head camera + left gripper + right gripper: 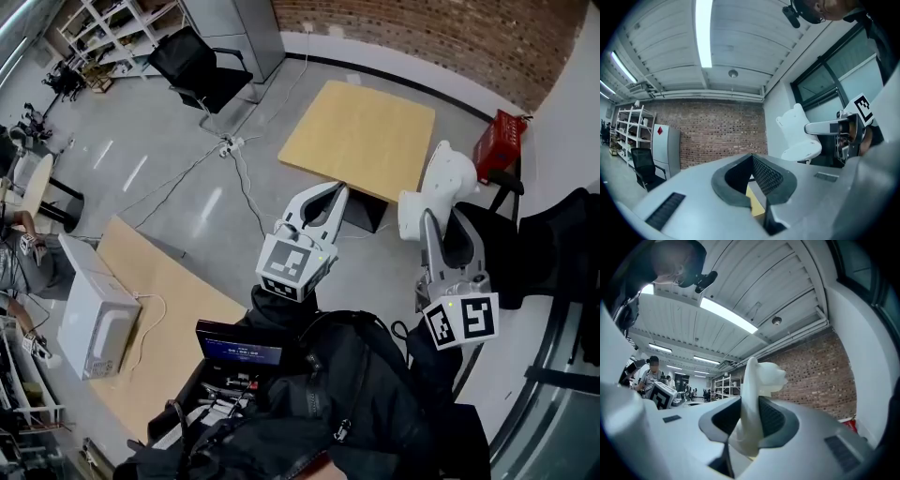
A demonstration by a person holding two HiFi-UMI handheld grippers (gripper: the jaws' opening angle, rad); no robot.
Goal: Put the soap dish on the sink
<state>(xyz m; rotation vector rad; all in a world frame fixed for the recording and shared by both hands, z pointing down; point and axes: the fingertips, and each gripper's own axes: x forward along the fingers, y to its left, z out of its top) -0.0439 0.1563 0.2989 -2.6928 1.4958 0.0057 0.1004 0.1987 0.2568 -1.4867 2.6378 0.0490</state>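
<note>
Your right tool (pixel 751 420) is clamped on the white soap dish (pixel 759 378), which sticks up past the tips. Your left tool (pixel 752 161) is empty, tips together.

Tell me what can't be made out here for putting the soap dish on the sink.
- The sink: shown in no view.
- Lower end of the soap dish, right gripper view: hidden between the pads of the right gripper.
- Floor near the person, head view: covered by the dark jacket.
</note>
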